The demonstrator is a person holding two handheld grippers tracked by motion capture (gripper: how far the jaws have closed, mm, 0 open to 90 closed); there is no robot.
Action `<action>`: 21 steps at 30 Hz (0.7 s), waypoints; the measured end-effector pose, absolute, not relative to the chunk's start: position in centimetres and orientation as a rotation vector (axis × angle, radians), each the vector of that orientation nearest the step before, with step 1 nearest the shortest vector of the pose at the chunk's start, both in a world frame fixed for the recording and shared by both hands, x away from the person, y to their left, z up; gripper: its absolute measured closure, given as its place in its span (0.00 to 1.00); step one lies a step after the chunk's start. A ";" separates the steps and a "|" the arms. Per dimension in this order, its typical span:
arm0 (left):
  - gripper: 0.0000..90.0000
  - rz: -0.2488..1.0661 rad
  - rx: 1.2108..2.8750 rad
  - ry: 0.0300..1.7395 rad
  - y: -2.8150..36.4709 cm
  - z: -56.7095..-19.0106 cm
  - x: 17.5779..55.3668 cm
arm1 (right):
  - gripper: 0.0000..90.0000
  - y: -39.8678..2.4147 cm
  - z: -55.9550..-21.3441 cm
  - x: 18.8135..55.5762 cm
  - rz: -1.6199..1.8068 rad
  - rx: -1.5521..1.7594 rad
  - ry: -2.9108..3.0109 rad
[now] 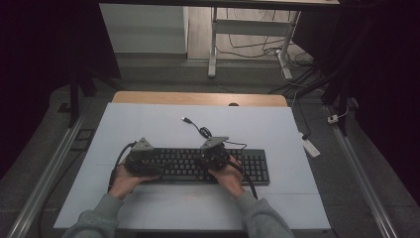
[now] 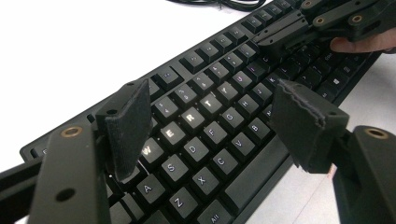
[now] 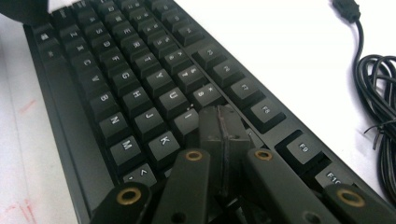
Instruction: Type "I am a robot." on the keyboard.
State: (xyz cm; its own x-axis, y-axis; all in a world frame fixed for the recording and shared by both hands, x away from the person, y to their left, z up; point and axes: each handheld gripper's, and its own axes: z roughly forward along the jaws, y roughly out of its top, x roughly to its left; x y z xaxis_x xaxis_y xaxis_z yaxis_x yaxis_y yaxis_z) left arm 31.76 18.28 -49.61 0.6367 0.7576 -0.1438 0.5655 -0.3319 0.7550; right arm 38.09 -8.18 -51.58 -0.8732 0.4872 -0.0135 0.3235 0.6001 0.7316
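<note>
Keyboard work on the white bench (image 1: 148,124), both claws already over the keys.

Keyboard (image 1: 247,166) lies flat near your edge, long axis running left to right across you, its cable (image 1: 200,130) coiled behind. Your left claw (image 2: 212,121) hangs released over the left letter block, pads spread wide either side of the home rows, touching nothing that I can see. Your right claw (image 3: 221,128) is clenched, empty, tips pressed together and pointing down at the keys beside I and K. It looks the nearer to a keypress: straight down from there.
</note>
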 end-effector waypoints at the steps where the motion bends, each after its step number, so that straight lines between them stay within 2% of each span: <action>1: 0.33 0.296 2.037 1.032 18.3 -49.6 31.8 | 0.99 -8.1 -51.7 38.1 1.131 0.671 2.615; 9: 0.33 0.300 2.030 1.034 18.4 -49.6 31.8 | 0.99 -8.7 -51.0 37.8 1.204 0.674 2.581; 15: 0.33 0.302 2.023 1.041 18.6 -49.6 31.8 | 0.79 -10.1 -50.1 37.4 1.245 0.711 2.553; 21: 0.32 0.300 2.017 1.049 18.7 -49.6 31.8 | 0.66 -11.9 -49.8 36.8 1.257 0.731 2.523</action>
State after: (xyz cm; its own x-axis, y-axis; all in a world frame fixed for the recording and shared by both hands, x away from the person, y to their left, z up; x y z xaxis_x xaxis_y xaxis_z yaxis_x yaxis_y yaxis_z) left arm 31.84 18.66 -49.59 0.6238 0.7665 -0.1525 0.5705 -0.3133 0.7592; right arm 36.76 -11.91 -49.76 -0.8493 0.5277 0.0168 0.3312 0.5077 0.7954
